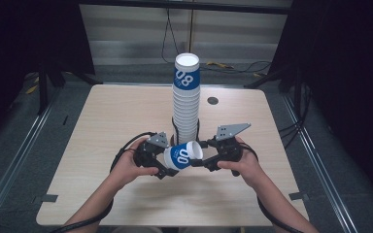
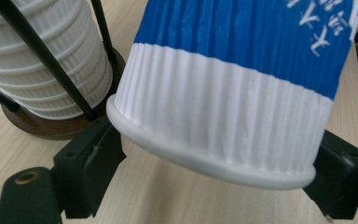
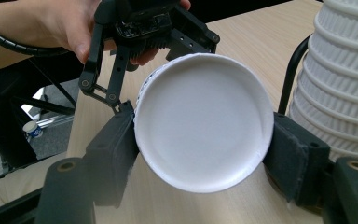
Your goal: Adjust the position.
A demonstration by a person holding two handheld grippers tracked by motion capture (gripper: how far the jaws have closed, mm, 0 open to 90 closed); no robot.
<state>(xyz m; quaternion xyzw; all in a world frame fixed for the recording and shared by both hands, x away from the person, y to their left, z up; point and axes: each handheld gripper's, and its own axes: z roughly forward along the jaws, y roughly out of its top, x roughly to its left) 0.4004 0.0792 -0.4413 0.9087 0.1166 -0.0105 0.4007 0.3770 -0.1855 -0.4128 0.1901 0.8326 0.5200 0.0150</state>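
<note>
Lying on its side between the two grippers, a blue-and-white paper cup (image 1: 183, 156) hangs just above the wooden table (image 1: 116, 121), close to the person's edge of it. The left gripper (image 1: 164, 165) clamps the cup near its rolled end: in the left gripper view its two black jaws press against the white ribbed band on either side, just above the rim. The right gripper (image 1: 205, 155) meets the cup from the opposite side, and in the right gripper view its jaws stand narrowly apart, pinching the flat white disc end of the cup between their pads. Both hands sit level with each other, the left hand (image 1: 126, 167) and the right hand (image 1: 245, 165) each wrapped around a gripper body.

Directly behind the held cup, a tall stack of cups (image 1: 186, 99) stands upright in a holder with a round dark base (image 2: 51, 128) and thin black rods. The top cup of the stack shows the same blue band with white print. A small dark round grommet (image 1: 212, 101) sits in the table to the right of the stack.
</note>
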